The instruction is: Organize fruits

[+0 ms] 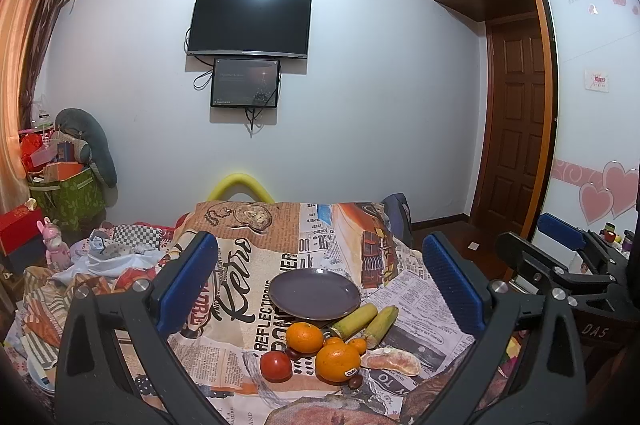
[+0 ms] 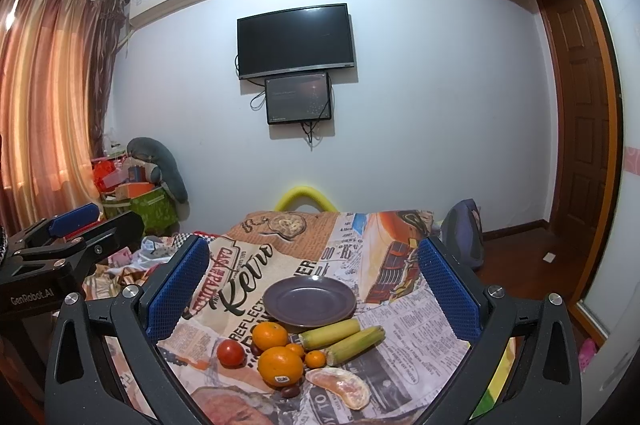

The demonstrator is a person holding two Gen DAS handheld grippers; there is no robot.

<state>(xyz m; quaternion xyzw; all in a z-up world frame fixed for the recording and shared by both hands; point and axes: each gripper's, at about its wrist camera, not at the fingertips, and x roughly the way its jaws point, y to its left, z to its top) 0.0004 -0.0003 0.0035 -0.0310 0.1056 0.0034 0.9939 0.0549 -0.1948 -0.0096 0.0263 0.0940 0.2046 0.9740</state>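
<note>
An empty dark purple plate [image 1: 315, 293] [image 2: 309, 300] sits on a newspaper-print cloth. Just in front of it lie two oranges [image 1: 304, 337] [image 2: 280, 365], a red tomato [image 1: 275, 365] [image 2: 231, 352], two small corn cobs [image 1: 354, 320] [image 2: 354, 344], small tangerines [image 2: 315, 359], a peeled citrus segment [image 1: 390, 361] [image 2: 341, 387] and a dark date [image 2: 290, 391]. My left gripper [image 1: 320, 281] is open and empty, held above and before the fruit. My right gripper [image 2: 314, 283] is open and empty too, beside the left one.
The cloth-covered table [image 1: 240, 265] has crumpled fabric and a pink toy [image 1: 54, 245] at its left. A wall with a TV [image 1: 249, 24] stands behind. A wooden door [image 1: 516, 129] is at the right. Boxes and a green bin [image 2: 148, 209] are at the left.
</note>
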